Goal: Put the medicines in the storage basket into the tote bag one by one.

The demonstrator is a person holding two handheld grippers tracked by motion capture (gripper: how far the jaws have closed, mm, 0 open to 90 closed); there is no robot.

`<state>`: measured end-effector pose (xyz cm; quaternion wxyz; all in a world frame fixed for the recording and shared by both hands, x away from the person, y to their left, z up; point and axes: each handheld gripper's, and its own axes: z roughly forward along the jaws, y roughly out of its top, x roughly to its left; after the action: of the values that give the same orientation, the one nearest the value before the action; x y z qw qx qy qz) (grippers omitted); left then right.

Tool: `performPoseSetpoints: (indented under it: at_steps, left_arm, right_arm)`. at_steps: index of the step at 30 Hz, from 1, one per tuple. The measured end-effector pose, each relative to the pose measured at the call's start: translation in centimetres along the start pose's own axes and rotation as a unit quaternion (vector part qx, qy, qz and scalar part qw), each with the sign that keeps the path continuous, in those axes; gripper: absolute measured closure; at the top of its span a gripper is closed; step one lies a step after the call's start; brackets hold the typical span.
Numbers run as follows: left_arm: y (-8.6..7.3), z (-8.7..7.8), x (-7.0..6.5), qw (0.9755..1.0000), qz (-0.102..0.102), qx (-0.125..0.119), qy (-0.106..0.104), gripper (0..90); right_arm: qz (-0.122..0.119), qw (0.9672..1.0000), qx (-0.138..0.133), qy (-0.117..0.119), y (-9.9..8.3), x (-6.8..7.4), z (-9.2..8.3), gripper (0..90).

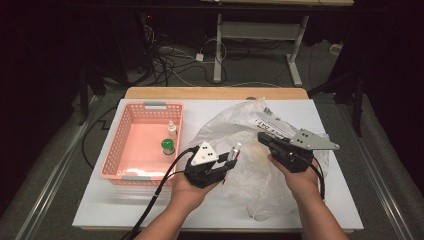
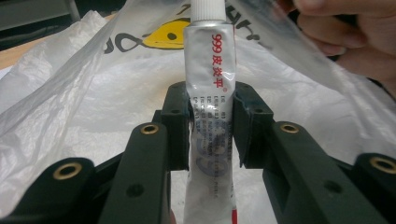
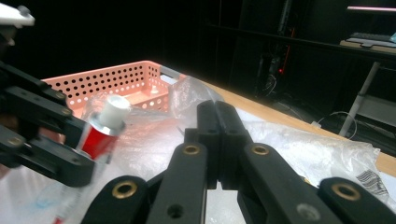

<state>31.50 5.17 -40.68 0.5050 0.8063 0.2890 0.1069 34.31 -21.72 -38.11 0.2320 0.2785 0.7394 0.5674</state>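
Dark room, cables on the floor beyond, white table (image 1: 125,210) under both forearms. Nearest the table's front edge, left gripper (image 1: 231,159) clamped on a silver ointment tube (image 2: 211,116), pads pressed to both flanks of it about halfway up. Long axis of the tube ran straight out along the jaws, white cap leading, crimped tail back toward the palm (red lettering readable up its face). Just right of it, right gripper (image 1: 263,138) shut tight, apparently pinching a fold of the clear plastic bag (image 1: 240,125) and holding its mouth up; tube tip sat at that opening. Farther off to the left, pink basket (image 1: 150,111) with a small dropper bottle (image 1: 172,130) and a green-capped jar (image 1: 168,146) standing inside. Basket lay sideways from the tube, roughly square to its axis, and well nearer the left hand than the right. Judged: coming carry likely a swing leftward across the table to the basket, right grip left alone on the bag.
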Motion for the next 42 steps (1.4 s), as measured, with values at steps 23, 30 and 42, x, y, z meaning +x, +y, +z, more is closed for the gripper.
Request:
performPoseSetpoints:
  at_steps: [23,30,42]
  left_arm:
    - [0.4,6.3,1.5,0.9986,-0.001,0.039,0.035,67.6]
    - [0.4,8.1,1.2,0.9982,0.008,0.047,0.036,67.6]
    - [0.5,10.9,1.4,0.9977,0.002,0.051,0.044,67.5]
  right_arm:
    - [0.003,0.9999,-0.011,-0.007,0.1,-0.4,0.0,90.0]
    - [0.003,0.9998,-0.017,-0.007,0.3,-0.5,0.0,90.0]
    - [0.005,0.9998,-0.019,-0.008,0.4,-0.8,-0.1,90.0]
